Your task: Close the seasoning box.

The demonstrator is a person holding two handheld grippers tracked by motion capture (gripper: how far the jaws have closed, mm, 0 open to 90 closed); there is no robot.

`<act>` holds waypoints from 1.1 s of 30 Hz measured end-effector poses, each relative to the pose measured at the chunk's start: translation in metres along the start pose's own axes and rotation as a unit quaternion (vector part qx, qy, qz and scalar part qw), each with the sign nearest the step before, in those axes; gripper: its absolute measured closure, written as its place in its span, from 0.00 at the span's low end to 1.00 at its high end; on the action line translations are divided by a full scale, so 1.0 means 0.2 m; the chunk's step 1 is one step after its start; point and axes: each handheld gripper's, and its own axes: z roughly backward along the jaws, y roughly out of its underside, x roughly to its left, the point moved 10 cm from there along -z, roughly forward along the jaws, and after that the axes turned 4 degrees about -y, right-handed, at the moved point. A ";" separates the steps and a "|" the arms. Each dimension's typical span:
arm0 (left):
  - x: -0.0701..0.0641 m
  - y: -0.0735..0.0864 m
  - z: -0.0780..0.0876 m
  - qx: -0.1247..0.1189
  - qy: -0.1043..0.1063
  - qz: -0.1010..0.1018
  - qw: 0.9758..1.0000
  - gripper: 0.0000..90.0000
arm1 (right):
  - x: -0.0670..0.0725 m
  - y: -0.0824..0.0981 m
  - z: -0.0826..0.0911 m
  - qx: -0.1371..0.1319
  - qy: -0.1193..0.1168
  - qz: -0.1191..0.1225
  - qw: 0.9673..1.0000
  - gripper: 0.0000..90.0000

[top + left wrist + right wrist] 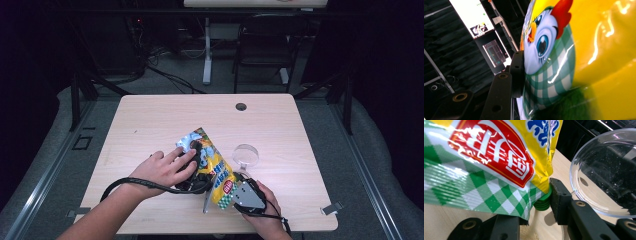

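Yellow snack bag is clamped from opposite sides by left claw and right claw, both half closed.

The snack bag is yellow with green-white checks, a red label and blue writing; the bowl is clear.

1. A pale wood-grain table stands mid-room, with a round cable hole near its far edge.
2. Grey carpet covers the floor around it (darker toward the edges).
3. Beyond the table stand a black chair and the white leg of a second desk, with cables trailing over the floor.
4. Dark curtains close the sides.
5. The left gripper view shows lit screens against a black wall.
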 end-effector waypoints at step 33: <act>0.03 -0.01 0.01 0.003 -0.006 -0.014 1.000 0.74 | -0.01 0.00 0.00 -0.003 -0.001 -0.007 1.000 0.79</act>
